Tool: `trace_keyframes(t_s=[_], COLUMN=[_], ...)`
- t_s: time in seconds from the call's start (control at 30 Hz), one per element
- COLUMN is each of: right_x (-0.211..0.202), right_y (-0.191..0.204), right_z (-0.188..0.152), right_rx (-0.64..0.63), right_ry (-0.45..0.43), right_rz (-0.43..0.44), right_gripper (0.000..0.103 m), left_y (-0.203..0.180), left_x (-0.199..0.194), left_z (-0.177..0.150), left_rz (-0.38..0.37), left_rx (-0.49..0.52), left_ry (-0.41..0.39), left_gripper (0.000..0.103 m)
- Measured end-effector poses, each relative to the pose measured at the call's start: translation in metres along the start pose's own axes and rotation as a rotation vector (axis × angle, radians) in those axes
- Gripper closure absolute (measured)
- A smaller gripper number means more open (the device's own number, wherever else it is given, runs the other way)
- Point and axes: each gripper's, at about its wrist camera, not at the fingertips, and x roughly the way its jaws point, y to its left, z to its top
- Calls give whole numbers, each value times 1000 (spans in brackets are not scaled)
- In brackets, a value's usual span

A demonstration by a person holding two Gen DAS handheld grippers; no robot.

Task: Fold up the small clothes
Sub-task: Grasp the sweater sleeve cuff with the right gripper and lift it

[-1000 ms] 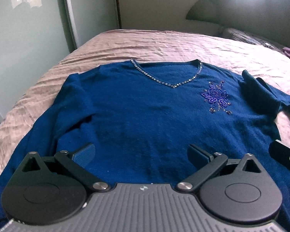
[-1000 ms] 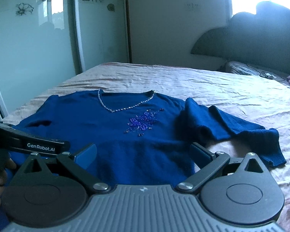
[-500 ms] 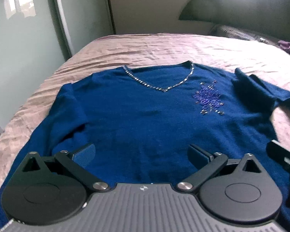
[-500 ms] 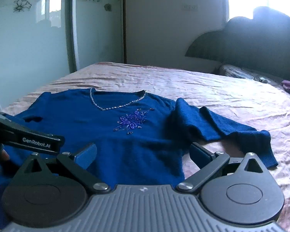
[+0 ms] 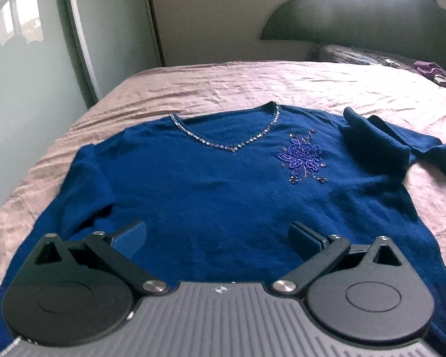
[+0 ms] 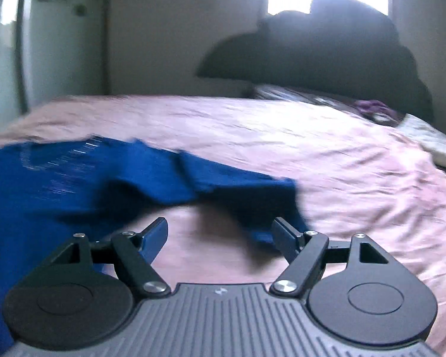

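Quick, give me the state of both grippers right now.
Left gripper: open, holding nothing, above the blue sweater.
Right gripper: open, jaws just been closing, nothing gripped; the sleeve cuff lies just ahead.

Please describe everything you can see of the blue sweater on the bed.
The blue sweater lies flat, front side up, on the pink bedspread. It looks like a soft knit. The V-neck has a trim of shiny stones, and a purple beaded flower sits on the chest. One sleeve is bent and lies outward on the bedspread; the other sleeve lies along the body. Neither gripper touches it; both have open jaws.
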Motion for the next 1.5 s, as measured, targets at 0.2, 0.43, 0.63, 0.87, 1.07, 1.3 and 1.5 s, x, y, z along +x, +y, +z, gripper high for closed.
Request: trace_keyframes(t_s=[0.2, 0.43, 0.63, 0.87, 1.07, 1.3, 1.5], right_x=[36, 47, 42, 53, 59, 60, 61], right_y=[-23, -30, -66, -163, -227, -258, -258], right_z=[-10, -4, 4, 25, 48, 75, 89], right_rx=[-62, -67, 163, 694, 853, 884, 807], right_ry=[97, 91, 86, 12, -50, -82, -42], right_rz=[17, 61, 185, 398, 321, 231, 197], right_gripper=[49, 86, 99, 99, 99, 99, 99], left_y=[-2, -4, -2, -1, 3, 1, 6], left_x=[7, 10, 12, 14, 18, 20, 23], left_z=[0, 0, 2, 3, 6, 8, 7], left_rz=[-5, -2, 4, 6, 20, 29, 27], left_rx=[3, 8, 7, 11, -3, 16, -5], left_ry=[20, 30, 35, 39, 47, 47, 54], left_gripper=[0, 0, 0, 0, 0, 0, 0])
